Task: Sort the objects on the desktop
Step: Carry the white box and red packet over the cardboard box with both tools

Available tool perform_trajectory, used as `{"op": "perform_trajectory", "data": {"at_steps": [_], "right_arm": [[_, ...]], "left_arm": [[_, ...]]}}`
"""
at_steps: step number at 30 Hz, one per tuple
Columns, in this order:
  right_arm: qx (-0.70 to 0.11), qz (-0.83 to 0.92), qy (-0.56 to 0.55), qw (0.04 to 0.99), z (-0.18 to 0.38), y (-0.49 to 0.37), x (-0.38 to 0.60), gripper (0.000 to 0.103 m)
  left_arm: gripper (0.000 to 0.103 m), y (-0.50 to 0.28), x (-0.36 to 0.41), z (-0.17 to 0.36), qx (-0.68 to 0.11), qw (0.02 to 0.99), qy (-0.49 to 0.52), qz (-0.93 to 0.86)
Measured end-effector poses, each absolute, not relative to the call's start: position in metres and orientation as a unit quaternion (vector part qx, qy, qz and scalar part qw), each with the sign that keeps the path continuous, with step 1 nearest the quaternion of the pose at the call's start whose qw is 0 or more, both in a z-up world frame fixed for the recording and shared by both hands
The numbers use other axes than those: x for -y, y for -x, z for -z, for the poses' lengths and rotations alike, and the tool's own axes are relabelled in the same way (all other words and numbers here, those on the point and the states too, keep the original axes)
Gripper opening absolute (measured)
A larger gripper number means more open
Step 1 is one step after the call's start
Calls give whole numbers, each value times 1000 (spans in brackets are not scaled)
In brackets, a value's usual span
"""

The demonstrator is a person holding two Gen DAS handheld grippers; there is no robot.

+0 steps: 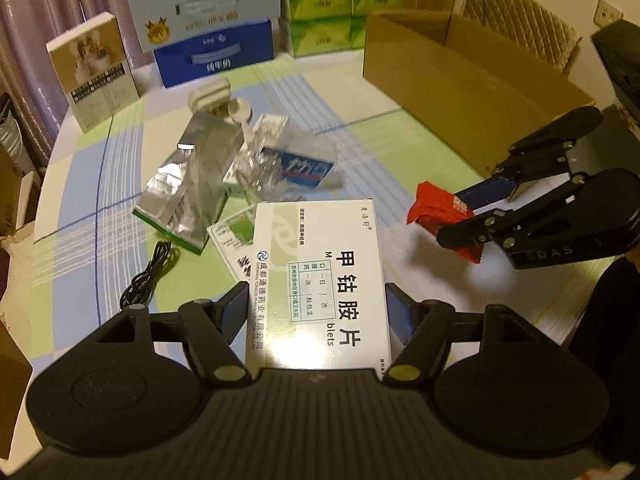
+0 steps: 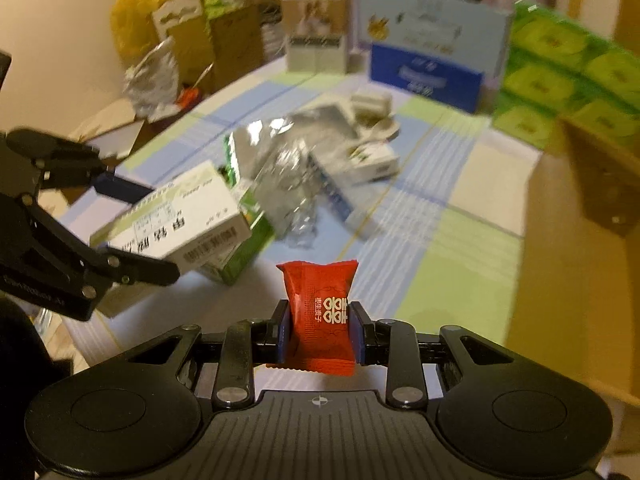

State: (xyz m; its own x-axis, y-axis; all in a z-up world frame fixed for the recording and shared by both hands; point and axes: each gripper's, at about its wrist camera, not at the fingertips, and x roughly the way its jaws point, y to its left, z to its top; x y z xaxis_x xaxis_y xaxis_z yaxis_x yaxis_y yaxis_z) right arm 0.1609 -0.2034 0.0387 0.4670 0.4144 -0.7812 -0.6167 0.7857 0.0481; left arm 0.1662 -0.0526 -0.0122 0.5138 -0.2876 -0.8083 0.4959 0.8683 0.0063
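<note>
My left gripper (image 1: pixel 316 304) is shut on a white medicine box (image 1: pixel 320 284) with black Chinese print, held above the table; it also shows in the right wrist view (image 2: pixel 176 216). My right gripper (image 2: pixel 320 312) is shut on a red candy packet (image 2: pixel 320 312), seen in the left wrist view (image 1: pixel 436 210) to the right of the box. A pile lies on the table beyond: a silver foil pack (image 1: pixel 188 188), crumpled clear wrap (image 1: pixel 264 160) and a blue-and-white box (image 1: pixel 300 168).
An open cardboard box (image 1: pixel 460 76) stands at the back right. Green tissue packs (image 1: pixel 332 4), blue and pale cartons (image 1: pixel 212 36) and a tan box (image 1: pixel 96 68) line the back. A black cable (image 1: pixel 148 276) lies at the left.
</note>
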Motion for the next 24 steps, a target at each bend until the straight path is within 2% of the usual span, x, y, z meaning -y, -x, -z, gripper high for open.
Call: {"op": "perform_trajectory", "data": {"at_steps": [11, 24], "right_arm": [[-373, -250, 99, 888, -104, -141, 264, 27], [-364, -153, 61, 917, -134, -158, 363, 27]], "left_arm": [[67, -146, 105, -32, -400, 874, -120, 250], [67, -151, 194, -58, -376, 869, -122, 298]]}}
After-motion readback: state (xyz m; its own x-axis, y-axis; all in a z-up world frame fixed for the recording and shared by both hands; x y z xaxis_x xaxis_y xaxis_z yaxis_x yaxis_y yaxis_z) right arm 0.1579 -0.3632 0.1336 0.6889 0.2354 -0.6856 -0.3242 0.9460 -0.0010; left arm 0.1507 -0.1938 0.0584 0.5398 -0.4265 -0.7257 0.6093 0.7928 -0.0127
